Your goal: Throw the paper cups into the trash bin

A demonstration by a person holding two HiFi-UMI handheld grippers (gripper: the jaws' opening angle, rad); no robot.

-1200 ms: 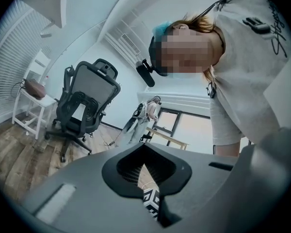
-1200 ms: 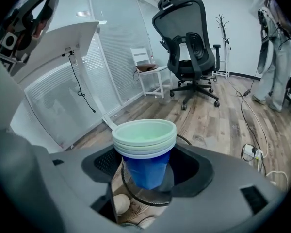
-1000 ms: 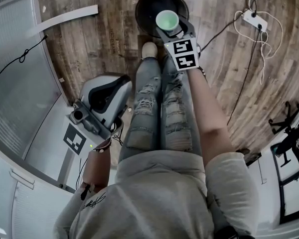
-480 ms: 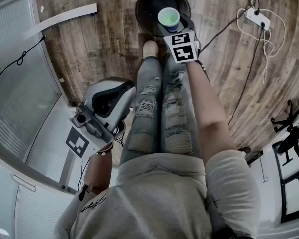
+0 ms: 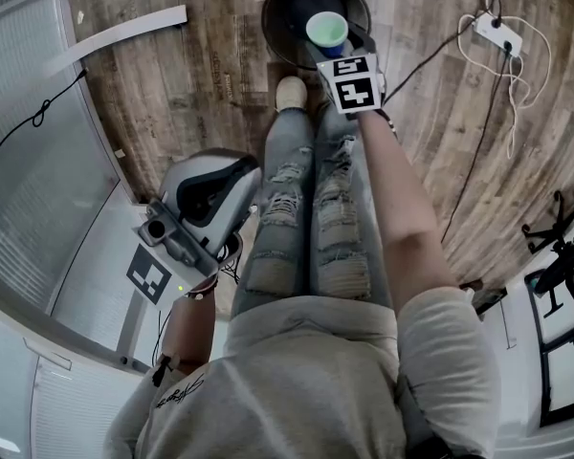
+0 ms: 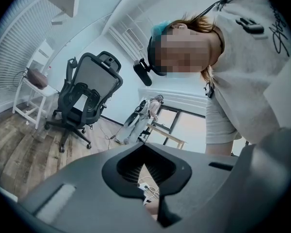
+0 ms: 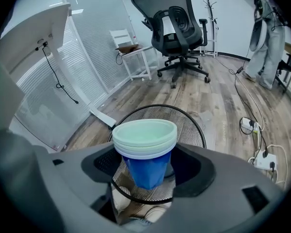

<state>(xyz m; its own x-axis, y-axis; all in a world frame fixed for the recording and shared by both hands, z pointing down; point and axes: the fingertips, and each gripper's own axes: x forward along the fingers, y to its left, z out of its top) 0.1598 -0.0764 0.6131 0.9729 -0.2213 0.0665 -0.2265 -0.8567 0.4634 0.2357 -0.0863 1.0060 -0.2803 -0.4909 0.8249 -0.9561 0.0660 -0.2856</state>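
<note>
Over the wire trash bin (image 7: pixel 190 124), stacked paper cups (image 7: pixel 144 147) pinched in the right tongs (image 7: pixel 146 173), not yet dropped; left tongs (image 6: pixel 146 173) pressed together, empty, held aside.

Under you the wood-plank floor (image 7: pixel 218 96) runs to a ribbed glass partition (image 7: pixel 87 76); a black mesh office chair (image 7: pixel 177 30) stands beside a white chair (image 7: pixel 131 50); a coat stand (image 7: pixel 207 11) stands by the white wall; a white power strip (image 7: pixel 247 125) lies on the floor to your right.
</note>
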